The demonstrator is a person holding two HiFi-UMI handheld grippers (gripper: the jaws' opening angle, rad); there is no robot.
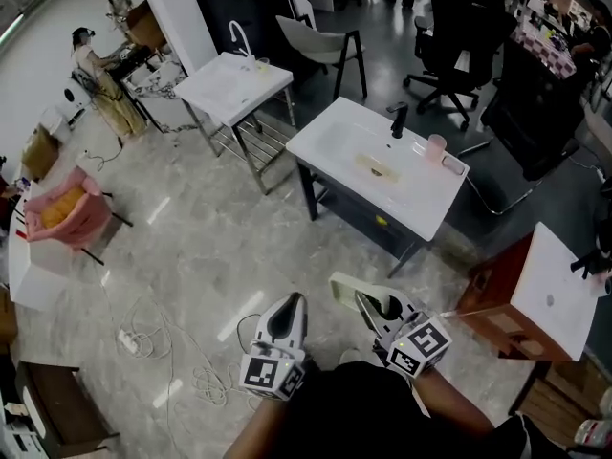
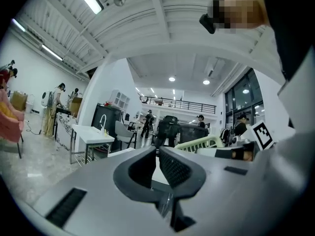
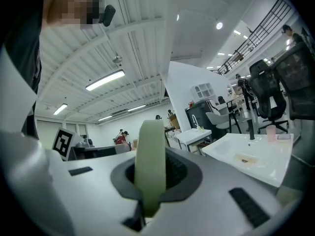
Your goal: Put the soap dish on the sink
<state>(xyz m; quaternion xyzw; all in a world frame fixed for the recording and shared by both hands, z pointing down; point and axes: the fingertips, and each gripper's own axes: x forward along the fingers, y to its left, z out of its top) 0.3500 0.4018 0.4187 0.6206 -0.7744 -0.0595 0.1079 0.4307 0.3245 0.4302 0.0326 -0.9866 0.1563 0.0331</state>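
Note:
My right gripper is shut on a pale green soap dish, which sticks out ahead of the jaws. In the right gripper view the dish stands on edge, clamped between the two pads. The white sink with a black faucet stands on a dark cabinet some way ahead of both grippers; the same sink lies to the right in the right gripper view. My left gripper hangs beside the right one, its jaws together with nothing between them.
A pink cup sits on the sink's rim by the faucet. A second white sink stands further back left, a third basin at the right. Cables trail over the marble floor. Office chairs and people stand beyond.

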